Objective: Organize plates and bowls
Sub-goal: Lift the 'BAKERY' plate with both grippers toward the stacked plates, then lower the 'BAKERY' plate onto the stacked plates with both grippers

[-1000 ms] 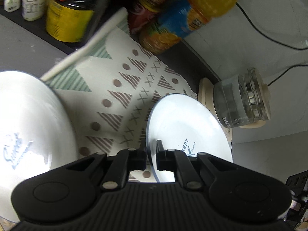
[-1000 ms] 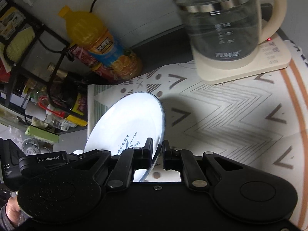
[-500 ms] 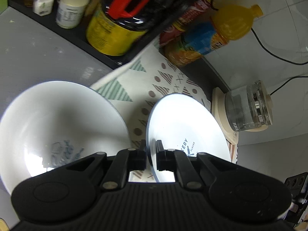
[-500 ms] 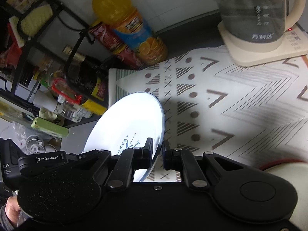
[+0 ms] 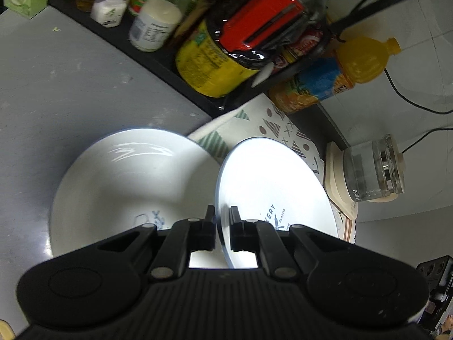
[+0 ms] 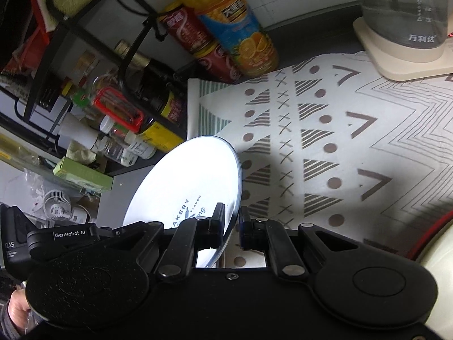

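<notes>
Left gripper (image 5: 221, 228): jaws nearly closed, pinching the near-left rim of the plate (image 5: 271, 187) between them.
Right gripper (image 6: 232, 228): jaws likewise narrow, clamped on the plate's (image 6: 184, 187) opposite rim; the plate hangs tilted between the two grippers, its printed face up.
Bowl (image 5: 127, 181): just left of the left jaws and below them, resting on the grey counter (image 5: 70, 85), its rim passing under the plate's edge.
Patterned mat (image 6: 325, 147): ahead and right of the right jaws, beneath the plate.
Farther off: juice bottle (image 5: 339, 70) and shelf of jars (image 5: 220, 51) beyond the left jaws; kettle (image 5: 373, 167) well to their right.
Step in hand: carrying the plate, held two-handed, toward the bowl, probably to stack or set it beside it.
Next move calls for: levelling the plate, lowering it onto or next to the bowl, then loosening both grips together so it does not tip.
Change from the earlier frames: the bowl, then half cut off at the left edge, now shows whole beside the jaws; the kettle has receded; both grips unchanged.
</notes>
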The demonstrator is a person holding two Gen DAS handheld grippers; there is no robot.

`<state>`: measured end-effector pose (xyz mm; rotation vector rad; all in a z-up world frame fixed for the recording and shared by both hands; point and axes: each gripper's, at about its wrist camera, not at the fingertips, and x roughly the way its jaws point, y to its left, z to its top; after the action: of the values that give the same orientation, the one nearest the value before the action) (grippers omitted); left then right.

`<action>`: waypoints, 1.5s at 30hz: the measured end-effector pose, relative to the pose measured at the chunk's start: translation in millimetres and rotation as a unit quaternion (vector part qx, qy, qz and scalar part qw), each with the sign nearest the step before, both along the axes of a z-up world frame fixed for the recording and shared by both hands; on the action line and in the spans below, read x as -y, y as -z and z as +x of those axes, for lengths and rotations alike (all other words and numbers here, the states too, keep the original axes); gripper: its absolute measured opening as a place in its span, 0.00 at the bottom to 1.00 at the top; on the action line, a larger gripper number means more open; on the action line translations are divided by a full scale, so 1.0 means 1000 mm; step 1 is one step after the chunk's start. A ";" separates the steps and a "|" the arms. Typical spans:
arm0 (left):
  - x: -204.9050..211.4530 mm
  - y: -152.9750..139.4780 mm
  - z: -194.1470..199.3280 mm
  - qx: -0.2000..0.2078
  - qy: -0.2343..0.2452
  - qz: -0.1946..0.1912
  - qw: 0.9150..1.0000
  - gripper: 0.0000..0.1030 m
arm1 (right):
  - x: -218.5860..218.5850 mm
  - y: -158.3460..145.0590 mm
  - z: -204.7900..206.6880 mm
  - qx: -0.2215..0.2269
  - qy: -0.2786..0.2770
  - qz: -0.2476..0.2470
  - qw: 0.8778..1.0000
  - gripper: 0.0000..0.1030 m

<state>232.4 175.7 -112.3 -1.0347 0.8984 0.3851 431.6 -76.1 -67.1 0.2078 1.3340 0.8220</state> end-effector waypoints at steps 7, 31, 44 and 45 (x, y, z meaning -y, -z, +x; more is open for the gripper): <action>-0.006 0.009 -0.020 -0.009 -0.010 -0.005 1.000 0.06 | -0.011 0.008 -0.015 -0.008 -0.011 -0.004 1.000 0.10; -0.010 0.042 -0.057 -0.036 -0.035 -0.023 0.998 0.07 | -0.034 0.022 -0.045 -0.006 -0.039 -0.037 0.999 0.10; -0.013 0.056 -0.067 -0.054 -0.049 -0.040 0.997 0.09 | -0.044 0.028 -0.055 0.006 -0.056 -0.056 0.997 0.08; -0.013 0.057 -0.067 -0.054 -0.050 -0.038 0.997 0.09 | -0.045 0.028 -0.055 0.007 -0.055 -0.056 0.997 0.08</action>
<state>165.9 188.7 -169.1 -1.1403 0.9670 0.4973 376.9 -31.4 -95.2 0.0398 1.3831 0.8364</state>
